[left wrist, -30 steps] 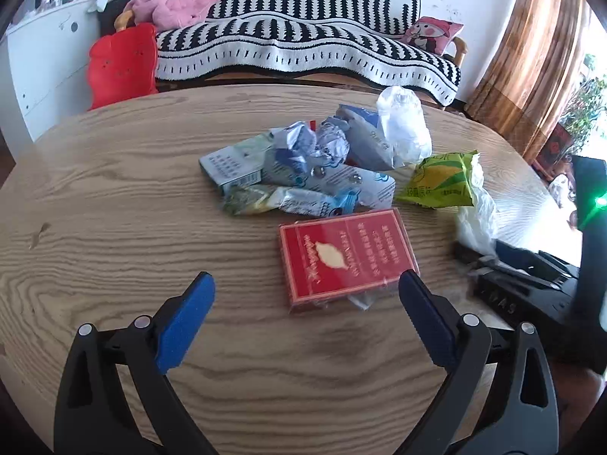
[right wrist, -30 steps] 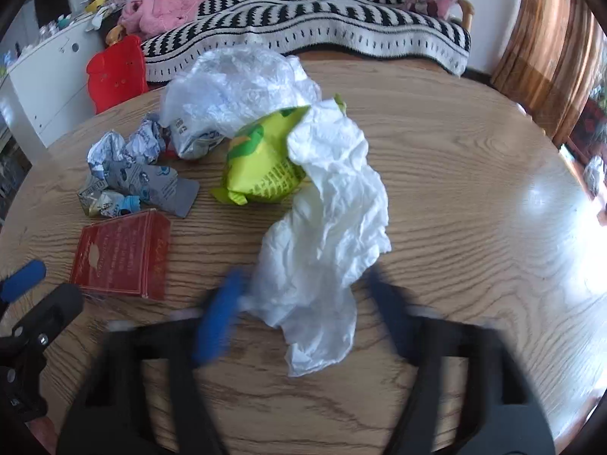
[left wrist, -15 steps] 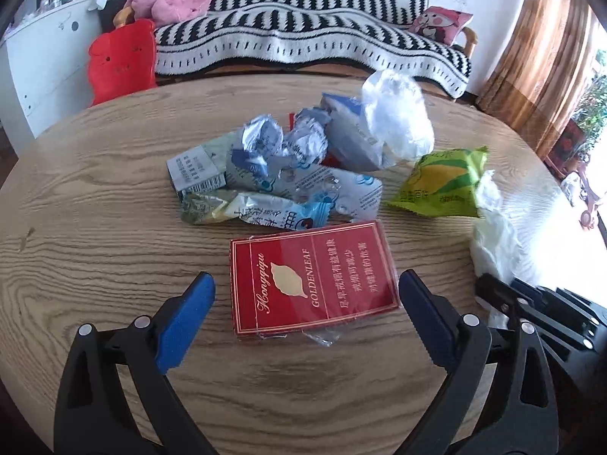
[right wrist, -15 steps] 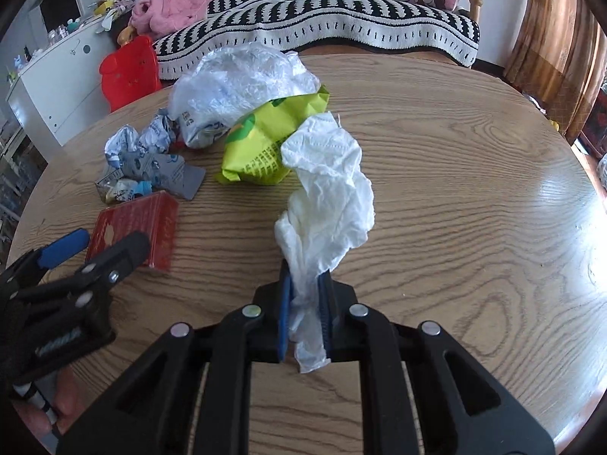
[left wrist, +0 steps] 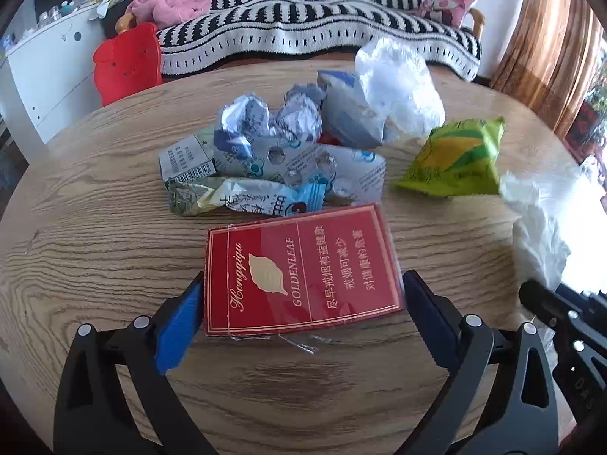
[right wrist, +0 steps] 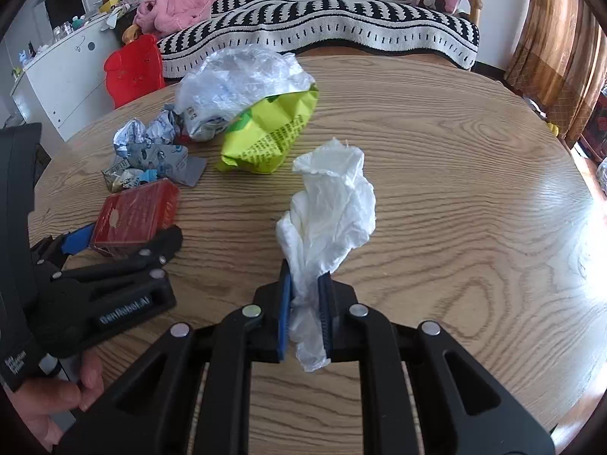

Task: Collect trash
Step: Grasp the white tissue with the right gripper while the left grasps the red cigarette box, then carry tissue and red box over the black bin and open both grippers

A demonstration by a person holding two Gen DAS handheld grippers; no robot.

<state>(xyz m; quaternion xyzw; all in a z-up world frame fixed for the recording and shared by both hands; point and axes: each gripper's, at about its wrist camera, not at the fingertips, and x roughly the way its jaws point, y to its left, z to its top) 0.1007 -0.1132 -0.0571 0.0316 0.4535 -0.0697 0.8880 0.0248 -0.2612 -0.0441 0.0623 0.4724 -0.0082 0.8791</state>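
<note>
A red cigarette pack (left wrist: 303, 269) lies flat on the round wooden table (left wrist: 95, 235). My left gripper (left wrist: 303, 276) straddles it lengthwise. Its jaws are closing, and the blue pads (left wrist: 182, 314) meet the pack's two short ends. The right wrist view shows the same left gripper (right wrist: 129, 235) around the pack (right wrist: 136, 212), with a hand holding it at lower left. My right gripper (right wrist: 305, 276) is shut on a crumpled white plastic bag (right wrist: 330, 204), which stands up from between the pads. That bag (left wrist: 538, 227) also shows at the right of the left wrist view.
Behind the pack lies a heap of crumpled blue-and-white wrappers (left wrist: 273, 140), a small printed box (left wrist: 186, 159) and a clear plastic bag (left wrist: 398, 87). A green snack bag (left wrist: 455, 159) lies to the right. A striped sofa (left wrist: 322, 34), red chair (left wrist: 125, 64) and curtain stand beyond.
My left gripper moved forward over the red pack and its jaws narrowed onto it. My right gripper shut on the white bag and drew it away from the green snack bag.
</note>
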